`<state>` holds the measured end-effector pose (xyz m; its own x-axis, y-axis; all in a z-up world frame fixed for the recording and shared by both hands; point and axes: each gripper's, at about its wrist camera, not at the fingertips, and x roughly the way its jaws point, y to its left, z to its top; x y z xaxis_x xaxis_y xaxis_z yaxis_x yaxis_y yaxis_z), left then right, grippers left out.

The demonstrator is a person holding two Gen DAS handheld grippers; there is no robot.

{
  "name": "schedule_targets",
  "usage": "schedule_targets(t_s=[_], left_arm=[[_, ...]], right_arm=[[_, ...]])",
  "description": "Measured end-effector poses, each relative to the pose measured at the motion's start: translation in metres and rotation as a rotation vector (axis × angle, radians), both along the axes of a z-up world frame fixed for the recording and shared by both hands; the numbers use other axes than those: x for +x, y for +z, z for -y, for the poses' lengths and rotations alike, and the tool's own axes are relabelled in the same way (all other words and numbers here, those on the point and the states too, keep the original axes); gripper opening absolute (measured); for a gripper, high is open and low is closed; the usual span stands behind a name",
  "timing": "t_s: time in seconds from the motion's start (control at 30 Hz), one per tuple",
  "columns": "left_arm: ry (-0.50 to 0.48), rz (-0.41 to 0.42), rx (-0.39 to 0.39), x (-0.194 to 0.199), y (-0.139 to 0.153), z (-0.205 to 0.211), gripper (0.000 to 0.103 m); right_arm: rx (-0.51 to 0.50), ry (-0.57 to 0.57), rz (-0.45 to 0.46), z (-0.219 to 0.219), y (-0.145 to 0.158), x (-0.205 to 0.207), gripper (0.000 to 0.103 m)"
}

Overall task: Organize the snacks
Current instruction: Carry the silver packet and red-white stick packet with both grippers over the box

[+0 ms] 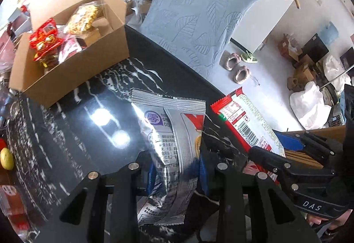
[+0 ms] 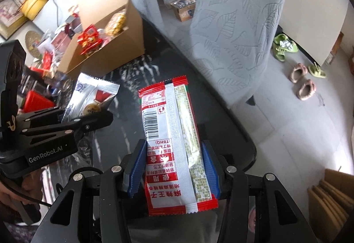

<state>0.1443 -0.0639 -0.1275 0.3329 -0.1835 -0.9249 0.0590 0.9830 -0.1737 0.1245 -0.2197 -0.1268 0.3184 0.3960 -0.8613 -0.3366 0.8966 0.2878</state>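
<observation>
- Left wrist view: the left gripper (image 1: 176, 167) points steeply down over the black marble table (image 1: 73, 132), with its two black arms reaching forward from the bottom edge.
- Its jaws stand almost together, pinched on the silver snack packet (image 1: 170, 143); the packet rises from between them, lengthwise, with its crimped top edge farthest from the camera.
- To the right the right gripper (image 1: 250, 154) enters from the side, also tilted down, gripping the red-and-white snack packet (image 1: 241, 119), whose barcode side faces the camera.
- At upper left an open cardboard box (image 1: 73, 70) stands on the table, holding red wrapped sweets (image 1: 45, 40) and a clear bag of yellow snacks (image 1: 83, 18).
- A yellow round thing (image 1: 6, 159) sits at the left edge of the table.
- Right wrist view: the right gripper (image 2: 174, 167) slants down over the table, close to its rounded edge.
- Its blue pads (image 2: 137, 167) stand part-way apart and press both long sides of the red-and-white snack packet, which lies flat between them and juts forward past the tips.
- At left the left gripper (image 2: 97, 119), held by a hand (image 2: 13, 190) at the lower left edge, clamps the silver snack packet low down; the packet's top fans out above the fingers.
- The cardboard box stands beyond both packets, well apart from them, its flap raised.
- A chair with a pale blue leaf-pattern cover (image 2: 232, 28) stands beside the table; slippers (image 2: 302, 80) lie on the floor.
</observation>
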Motion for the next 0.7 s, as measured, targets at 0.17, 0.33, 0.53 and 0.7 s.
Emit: schedule_targets(t_s=[0.17, 0.33, 0.53, 0.7], left_arm=[[0.032, 0.029, 0.000, -0.026, 0.018, -0.012, 0.031], [0.060, 0.069, 0.011, -0.055, 0.037, -0.025, 0.031], [0.109, 0.116, 0.019, -0.086, 0.055, -0.042, 0.031], [0.154, 0.153, 0.036, -0.110, 0.070, -0.059, 0.031]], right_arm=[[0.017, 0.032, 0.013, -0.010, 0.013, -0.018, 0.048], [0.046, 0.077, 0.028, -0.024, 0.025, -0.036, 0.048], [0.065, 0.145, 0.057, -0.047, 0.040, -0.058, 0.048], [0.086, 0.196, 0.074, -0.066, 0.048, -0.072, 0.048]])
